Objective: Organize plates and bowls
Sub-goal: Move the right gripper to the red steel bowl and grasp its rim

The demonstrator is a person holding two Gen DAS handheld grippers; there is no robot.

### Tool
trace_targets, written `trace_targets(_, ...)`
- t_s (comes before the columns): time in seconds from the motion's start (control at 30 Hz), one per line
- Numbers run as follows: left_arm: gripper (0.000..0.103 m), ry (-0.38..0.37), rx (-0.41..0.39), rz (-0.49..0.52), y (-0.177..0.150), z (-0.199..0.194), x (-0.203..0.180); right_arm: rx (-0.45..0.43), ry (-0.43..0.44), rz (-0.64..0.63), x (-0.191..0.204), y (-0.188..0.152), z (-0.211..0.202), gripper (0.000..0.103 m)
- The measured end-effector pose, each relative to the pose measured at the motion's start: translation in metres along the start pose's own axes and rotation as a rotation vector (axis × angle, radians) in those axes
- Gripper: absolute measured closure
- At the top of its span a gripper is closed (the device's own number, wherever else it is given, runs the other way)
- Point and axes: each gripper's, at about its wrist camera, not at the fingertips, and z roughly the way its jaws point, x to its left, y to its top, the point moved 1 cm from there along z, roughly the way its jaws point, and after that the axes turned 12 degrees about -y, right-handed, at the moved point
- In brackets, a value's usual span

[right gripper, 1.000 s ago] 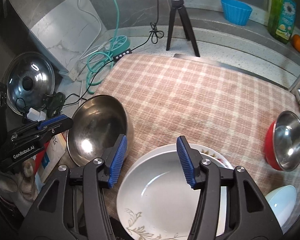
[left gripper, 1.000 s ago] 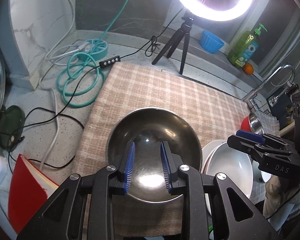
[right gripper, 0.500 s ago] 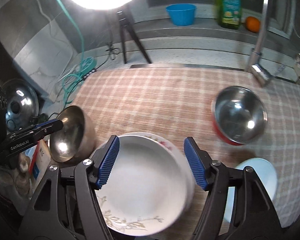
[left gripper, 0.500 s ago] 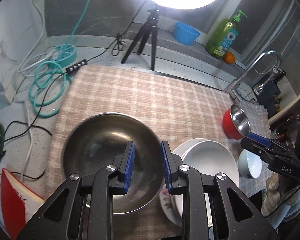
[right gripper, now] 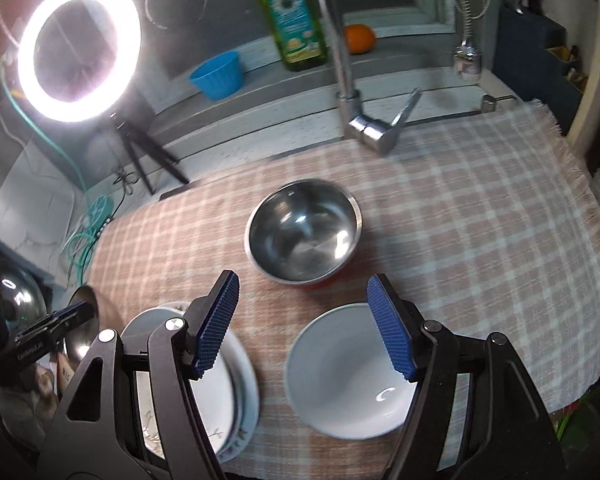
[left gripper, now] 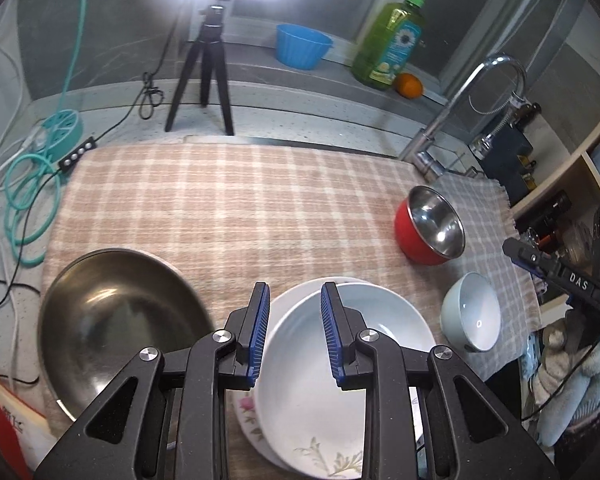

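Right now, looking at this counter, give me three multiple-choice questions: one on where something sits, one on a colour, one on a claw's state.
1. Where is the orange?
A. in the steel bowl
B. on the ledge beside the soap bottle
C. on the plates

2. What colour is the outside of the small steel-lined bowl?
A. red
B. green
C. yellow

3. What state is the right claw in?
A. shut on a plate
C. shut on a cable
B. open, holding nothing

Answers:
1 B: the orange rests on the back ledge right of the green bottle.
2 A: its outer wall shows red in the left view.
3 B: its jaws stand wide apart above the white bowl, with nothing between the pads.
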Motion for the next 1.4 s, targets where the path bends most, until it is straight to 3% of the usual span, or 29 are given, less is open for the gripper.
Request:
trace_targets(0.47, 0.078, -0.1, 0.091, 0.026, 0.017, 0.059, -0.047, 0.052, -0.038, -0.048, -0.034, 0.019, 0.03, 0.034)
trace_targets(0.67, 0.078, -0.122, 0.104, 0.036, 0.034, 0.089, -0.066, 0.115, -0.003, -0.029, -0.046, 0.029, 0.055, 0.046)
trace_targets(0.8, 0.079, -0.134, 0.123, 0.037, 0.046, 0.111, -0.072, 0.173, 0.027, -0.005, -0.052, 0.034, 0.077, 0.06)
trace_targets(1.4, 0.088, -0.147, 0.188, 0.03, 0.06, 0.158, -0.078, 0.234, 0.019, -0.08, -0.033, 0.045, 0.114, 0.08)
